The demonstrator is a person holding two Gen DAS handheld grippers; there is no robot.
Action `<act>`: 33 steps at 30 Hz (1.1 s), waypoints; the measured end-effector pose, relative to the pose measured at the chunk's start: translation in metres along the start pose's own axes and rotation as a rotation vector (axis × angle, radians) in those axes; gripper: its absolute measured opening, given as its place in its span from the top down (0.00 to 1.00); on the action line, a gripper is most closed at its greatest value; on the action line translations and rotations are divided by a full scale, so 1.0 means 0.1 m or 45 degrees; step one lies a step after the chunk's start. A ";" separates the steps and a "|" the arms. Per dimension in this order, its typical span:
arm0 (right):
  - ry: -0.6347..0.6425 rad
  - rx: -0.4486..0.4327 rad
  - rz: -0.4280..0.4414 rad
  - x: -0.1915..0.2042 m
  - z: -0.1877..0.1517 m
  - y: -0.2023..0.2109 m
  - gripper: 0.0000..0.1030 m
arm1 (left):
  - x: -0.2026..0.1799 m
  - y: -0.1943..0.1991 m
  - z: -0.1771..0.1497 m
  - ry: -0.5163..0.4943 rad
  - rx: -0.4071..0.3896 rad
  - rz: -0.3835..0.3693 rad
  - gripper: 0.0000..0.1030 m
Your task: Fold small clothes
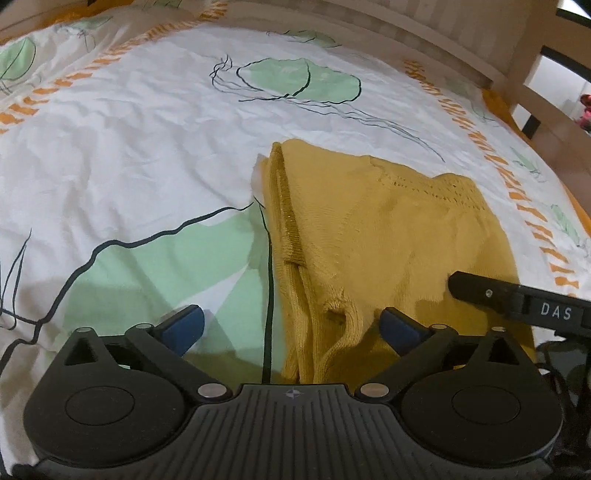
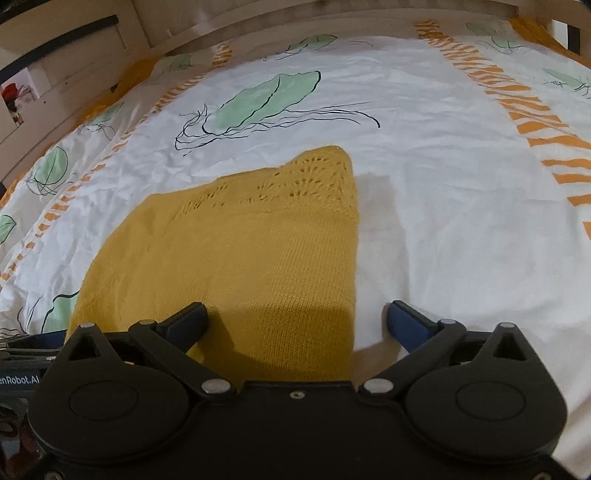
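Observation:
A mustard-yellow knitted garment lies folded flat on a white bedsheet with green leaf prints. Its ribbed left edge runs toward my left gripper, which is open, its blue pads astride the garment's near left corner just above the cloth. In the right wrist view the garment has a lace-knit band at its far end. My right gripper is open, astride the garment's near right edge, holding nothing. One finger of the right gripper reaches in over the garment in the left wrist view.
The sheet has orange dashed stripes near its sides. A wooden bed frame runs along the far edge, with a wooden post and rails at the far right. Bare sheet lies to the left and right of the garment.

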State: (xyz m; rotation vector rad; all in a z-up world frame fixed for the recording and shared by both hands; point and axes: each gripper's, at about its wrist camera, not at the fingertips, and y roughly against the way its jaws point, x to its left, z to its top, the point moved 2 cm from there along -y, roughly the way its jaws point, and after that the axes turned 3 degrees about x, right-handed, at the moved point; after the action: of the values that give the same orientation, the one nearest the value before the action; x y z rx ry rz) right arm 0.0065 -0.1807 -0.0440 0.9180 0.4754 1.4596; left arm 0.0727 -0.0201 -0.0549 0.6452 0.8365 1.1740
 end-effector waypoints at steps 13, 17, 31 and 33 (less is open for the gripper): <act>-0.035 0.000 0.040 -0.08 0.04 0.09 0.01 | 0.01 0.01 0.13 0.025 0.124 0.008 0.01; -0.038 -0.018 -0.039 -0.04 0.04 0.22 0.01 | -0.03 0.09 0.12 0.027 0.141 0.063 0.03; -0.173 -0.150 -0.103 -0.04 -0.11 0.94 0.01 | -0.29 0.74 0.02 -0.101 -0.018 0.197 0.06; -0.166 -0.154 -0.112 0.00 -0.13 1.00 0.01 | -0.31 0.80 0.01 -0.106 -0.026 0.208 0.06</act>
State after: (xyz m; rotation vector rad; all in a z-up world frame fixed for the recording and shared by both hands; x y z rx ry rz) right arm -0.0671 -0.1909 0.0247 0.8787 0.3234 1.3250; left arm 0.0271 -0.0285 0.0170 0.7513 0.7107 1.2924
